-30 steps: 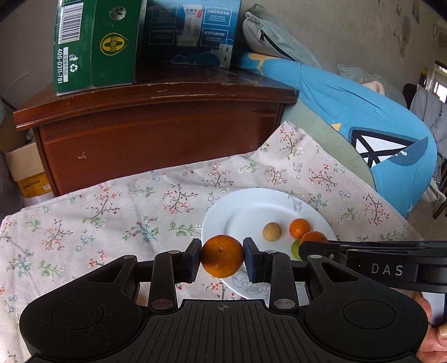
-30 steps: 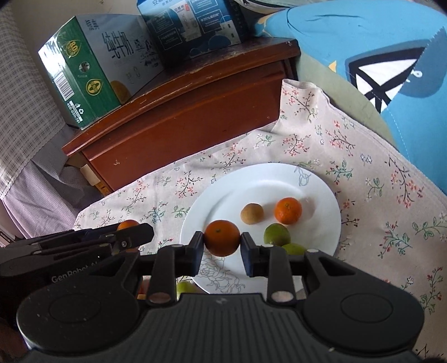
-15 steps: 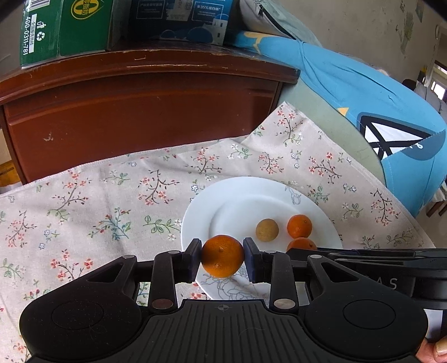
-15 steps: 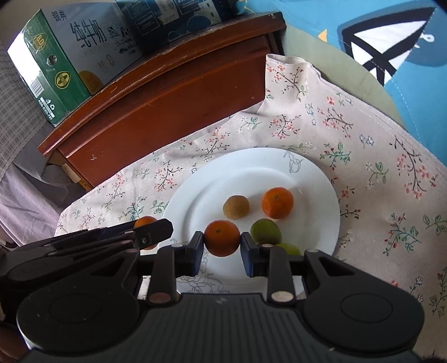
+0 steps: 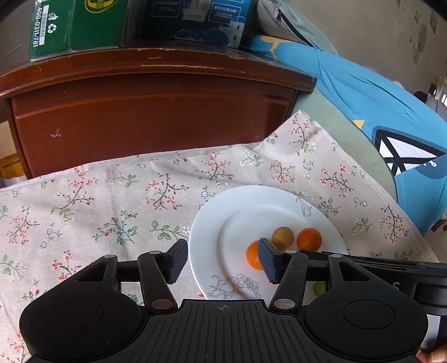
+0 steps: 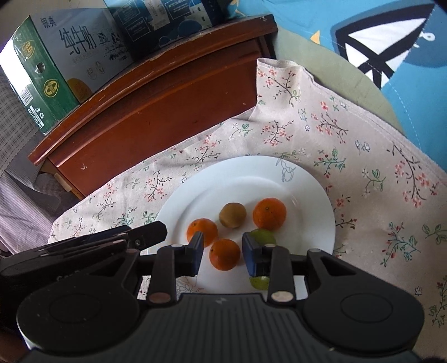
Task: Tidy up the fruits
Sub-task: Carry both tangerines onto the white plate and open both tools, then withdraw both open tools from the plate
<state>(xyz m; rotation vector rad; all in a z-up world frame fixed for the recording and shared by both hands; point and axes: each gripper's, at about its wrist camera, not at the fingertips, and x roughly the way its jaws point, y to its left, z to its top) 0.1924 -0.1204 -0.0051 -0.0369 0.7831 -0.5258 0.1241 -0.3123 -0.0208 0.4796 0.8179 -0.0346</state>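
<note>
a flowered cloth (image 6: 363, 145) covers the table, and behind it stands a dark red wooden cabinet (image 6: 167, 100) with a green carton (image 6: 47, 69) and a blue box (image 6: 167, 19) on top. on the cloth sits a white plate (image 6: 307, 178) that holds the fruits.

the left tool (image 5: 220, 259) is wide and holds nothing; its tips stand just over the near left edge of the plate. the right tool (image 6: 222, 252) is also apart, with a small orange (image 6: 225, 254) lying on the plate between its tips, not touching them as far as i can tell.

the task looks nearly done. on the plate i count three oranges: the one between the tips, one to its left (image 6: 201, 231) and one further back (image 6: 269, 213). there is also a brown kiwi (image 6: 232, 215) and a green fruit (image 6: 264, 236), with a second green one (image 6: 258, 282) close to the near rim, partly hidden by the tool. no fruit shows on the cloth outside the plate, but the tools hide the near part.

the oranges are round, bright and smooth, the kiwi dull and fuzzy.
</note>
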